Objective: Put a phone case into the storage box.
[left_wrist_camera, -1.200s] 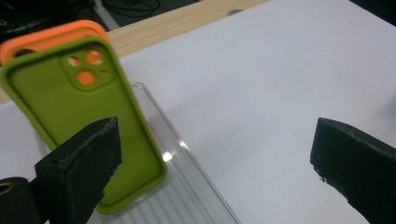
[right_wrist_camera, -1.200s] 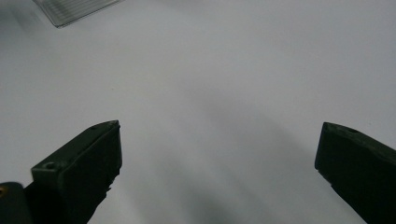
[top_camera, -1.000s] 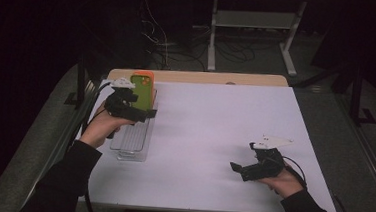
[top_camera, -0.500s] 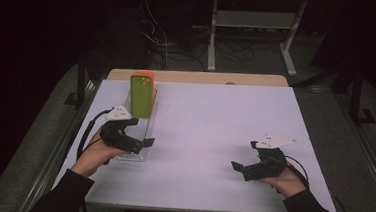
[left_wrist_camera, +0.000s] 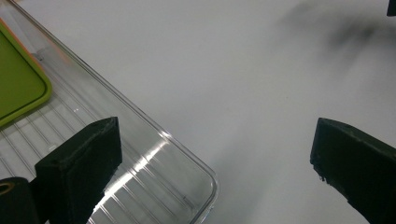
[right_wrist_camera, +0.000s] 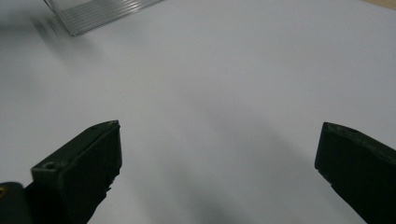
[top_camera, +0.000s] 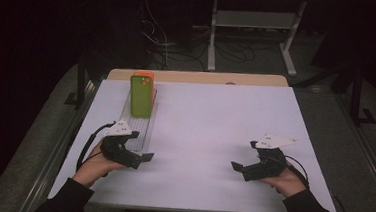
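A green phone in an orange case stands upright at the far end of a clear ribbed tray on the left of the white table. My left gripper rests open by the tray's near end, holding nothing. In the left gripper view its jaws stand wide apart, over the tray's near corner, with the phone's edge at the left. My right gripper lies open on the table's right side. Its jaws are spread over bare table, with a tray corner far off.
The white tabletop is bordered by a wooden strip at the back and metal rails at the left. Cables and a stand's frame sit on the dark floor beyond.
My left gripper has drawn back from beside the phone toward the table's near edge, leaving the phone upright in the tray. The right gripper has hardly moved.
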